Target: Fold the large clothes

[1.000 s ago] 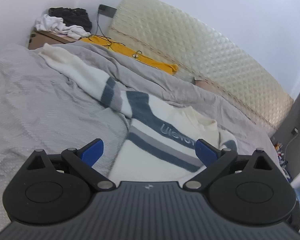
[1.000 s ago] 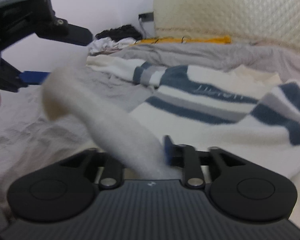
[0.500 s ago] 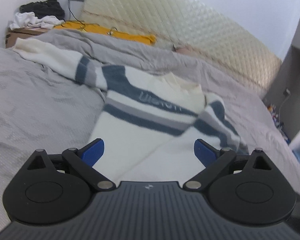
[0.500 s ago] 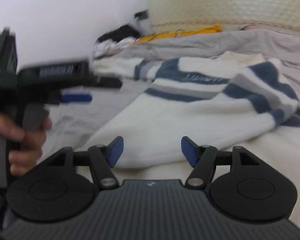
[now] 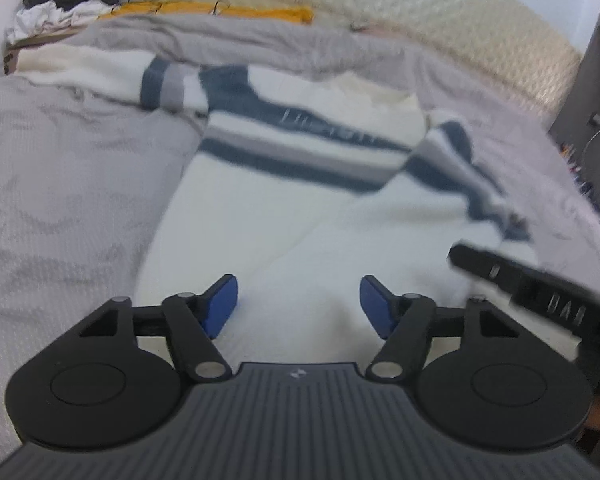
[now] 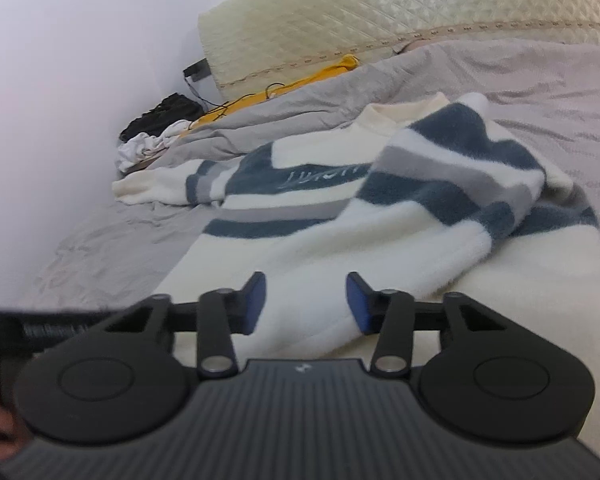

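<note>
The striped sweater (image 5: 300,184) lies flat on the grey bed cover (image 5: 60,184), its right sleeve (image 6: 452,184) laid across the chest and its left sleeve (image 5: 100,68) stretched out to the side. The left gripper (image 5: 298,306) and right gripper (image 6: 306,304) both hover over the sweater's hem with jaws apart, holding nothing. I judge the sleeve folding is half done; the next move needs a grasp on the left sleeve.
</note>
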Available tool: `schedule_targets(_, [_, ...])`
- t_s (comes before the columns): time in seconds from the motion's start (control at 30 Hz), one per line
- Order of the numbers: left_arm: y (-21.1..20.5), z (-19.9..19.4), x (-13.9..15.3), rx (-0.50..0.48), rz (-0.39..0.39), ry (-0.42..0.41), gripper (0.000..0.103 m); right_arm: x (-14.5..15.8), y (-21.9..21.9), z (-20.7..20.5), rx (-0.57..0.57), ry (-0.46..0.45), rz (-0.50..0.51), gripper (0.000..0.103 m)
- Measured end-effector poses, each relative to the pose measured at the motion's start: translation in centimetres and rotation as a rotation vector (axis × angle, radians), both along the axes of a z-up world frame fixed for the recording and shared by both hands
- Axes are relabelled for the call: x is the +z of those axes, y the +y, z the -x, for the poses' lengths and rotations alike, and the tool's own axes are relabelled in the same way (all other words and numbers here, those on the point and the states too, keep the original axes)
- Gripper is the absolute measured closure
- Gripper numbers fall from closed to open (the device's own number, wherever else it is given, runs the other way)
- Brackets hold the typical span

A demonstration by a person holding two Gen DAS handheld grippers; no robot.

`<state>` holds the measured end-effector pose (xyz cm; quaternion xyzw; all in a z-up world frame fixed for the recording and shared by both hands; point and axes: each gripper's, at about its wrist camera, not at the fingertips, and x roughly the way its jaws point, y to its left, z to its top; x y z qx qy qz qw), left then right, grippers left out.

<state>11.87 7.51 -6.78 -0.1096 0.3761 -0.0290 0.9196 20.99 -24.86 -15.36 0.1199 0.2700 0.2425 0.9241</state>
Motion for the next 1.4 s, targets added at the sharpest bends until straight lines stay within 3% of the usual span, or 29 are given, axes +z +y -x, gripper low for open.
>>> schedule_targets(0.13, [-0.6, -1.2, -2.1, 0.019, -0.060, 0.091, 0.038, -1.1, 0.4, -1.3, -0.008, 0.036, -0.038, 0.066])
schedule_targets(0.3, [-1.3, -1.5, -2.8, 0.021, -0.110, 0.107, 0.038, -2.9, 1.8, -2.3, 0.028, 0.050, 0.047, 0.066])
schedule_targets(0.57, [0.7, -2.4, -0.8, 0.063, -0.014, 0.071, 0.037, -3.5, 1.0, -2.9, 0.022, 0.110, 0.006, 0.069])
schedule_targets(0.7, [3.2, -5.1, 1.1, 0.105, 0.039, 0.037, 0.030, -3.2, 1.3, -2.7, 0.018, 0.116, 0.030, 0.069])
schedule_targets(0.8, [6.1, -7.9, 1.8, 0.160, 0.100, 0.040, 0.028, -2.9, 1.3, -2.9, 0.009, 0.129, 0.030, 0.069])
schedule_targets(0.93, [10.7, -11.7, 1.3, 0.244, 0.185, 0.029, 0.023, -2.1, 0.5, -3.1, -0.021, 0.126, -0.049, 0.066])
schedule_targets(1.17, [20.3, -18.3, -2.8, 0.458, 0.377, 0.081, 0.021, -2.4, 0.7, -4.0, -0.058, 0.075, 0.036, 0.068])
schedule_targets(1.27, [24.2, -19.7, -4.7, 0.535, 0.530, 0.031, 0.021, -2.7, 0.9, -4.2, -0.099, 0.030, 0.045, 0.068])
schedule_targets(1.4, [28.6, -21.5, -7.0, 0.626, 0.660, -0.075, 0.021, -3.4, 2.0, -4.8, -0.108, -0.005, 0.102, 0.069])
